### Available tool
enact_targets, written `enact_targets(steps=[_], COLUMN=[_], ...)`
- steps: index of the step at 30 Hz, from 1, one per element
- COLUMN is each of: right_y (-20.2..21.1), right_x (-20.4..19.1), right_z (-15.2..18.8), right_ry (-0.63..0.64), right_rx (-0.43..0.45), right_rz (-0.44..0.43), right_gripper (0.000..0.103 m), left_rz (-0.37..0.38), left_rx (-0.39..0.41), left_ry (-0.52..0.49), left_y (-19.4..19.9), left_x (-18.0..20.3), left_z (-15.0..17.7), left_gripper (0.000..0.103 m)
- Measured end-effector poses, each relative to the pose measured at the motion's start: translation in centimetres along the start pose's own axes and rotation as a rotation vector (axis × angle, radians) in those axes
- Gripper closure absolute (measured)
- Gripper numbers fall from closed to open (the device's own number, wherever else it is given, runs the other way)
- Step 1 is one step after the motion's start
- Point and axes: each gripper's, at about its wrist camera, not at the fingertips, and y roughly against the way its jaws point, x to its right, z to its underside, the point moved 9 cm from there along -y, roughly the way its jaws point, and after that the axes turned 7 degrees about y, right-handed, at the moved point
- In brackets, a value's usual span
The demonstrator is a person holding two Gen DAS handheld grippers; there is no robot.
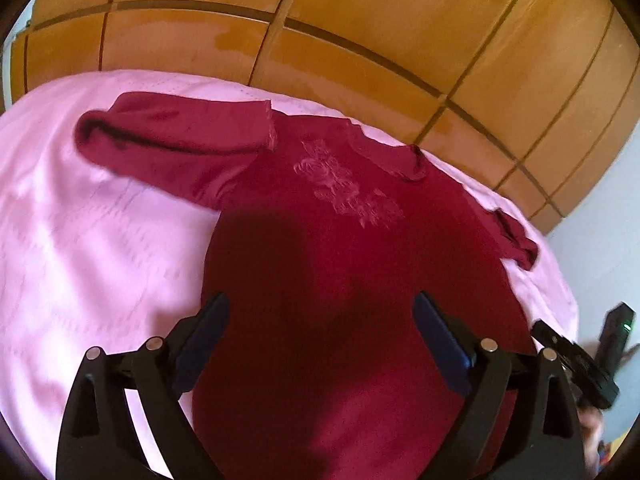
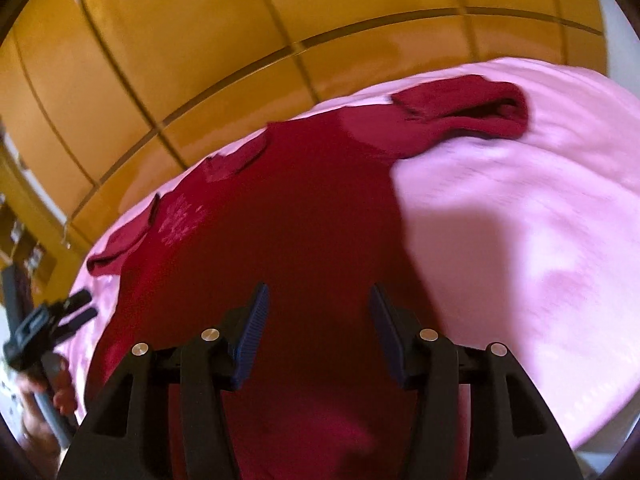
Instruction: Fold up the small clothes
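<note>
A dark red sweater (image 1: 320,248) lay flat on a pink bed (image 1: 100,240), one sleeve (image 1: 172,136) folded back at the far side. Both tongs hung over its near edge, left tongs (image 1: 320,316) spread wide, right tongs (image 2: 318,312) partly spread, pinching nothing. Wooden cupboard doors (image 1: 360,20) stood behind.

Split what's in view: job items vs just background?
Job:
- dark red top, spread on the bed
- left gripper, open, holding nothing
- right gripper, open, holding nothing

Background:
- pink bedsheet
- wooden wardrobe behind the bed
</note>
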Motion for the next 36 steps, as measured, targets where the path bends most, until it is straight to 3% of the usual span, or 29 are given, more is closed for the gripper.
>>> enact_targets(steps=[5,9,12,16,21,23,24,29,33,36], right_y=[-3.6,-5.2,-6.6,-9.2,-13.5,-15.0,-15.8,-19.8,-23.0,-24.7], right_x=[-2.1,-3.6,-5.4,-9.1,-16.8,-19.5,-21.0,-26.0,-27.8,-28.6], right_z=[-0.4,-1.1,-2.3,-3.6,-6.5,-7.6,-8.2,-9.9,-10.7,-10.5], right_ry=[0.059,0.074,0.11,0.127,0.207,0.237,0.258,0.337,0.31,0.284], right_rx=[-0.049,-0.075,-0.093,-0.129,-0.165,-0.177,-0.178,-0.211,-0.256,-0.285], right_rz=[0.002,-0.032,-0.061,-0.142,-0.271,-0.304,-0.317,-0.323,-0.324,-0.338], right_gripper=[0.052,0.052,0.052,0.052,0.052,0.035,0.034,0.034,0.034,0.036], left_rz=[-0.064,-0.192,-0.261,-0.227,-0.24,-0.249,-0.254,-0.246,-0.24,-0.195], left_rx=[0.017,0.051,0.067,0.099,0.149,0.151,0.157,0.145,0.157,0.182], left_ry=[0.052,0.044,0.099,0.216,0.219,0.223,0.227,0.245,0.246,0.279], left_y=[-3.8,-5.2,-5.4,-5.3,-5.3,-5.4,-5.2,-5.5,-5.7,-5.6], left_x=[-0.9,-3.5,-6.5,-9.2,-9.2,-9.3,-9.5,-10.3,-10.2,-10.5], left_z=[-2.6,-4.2,-4.8,-4.9,-5.2,-5.7,-6.1,-6.1,-6.3,-6.7], left_gripper=[0.01,0.01,0.01,0.01,0.01,0.01,0.01,0.009,0.009,0.009])
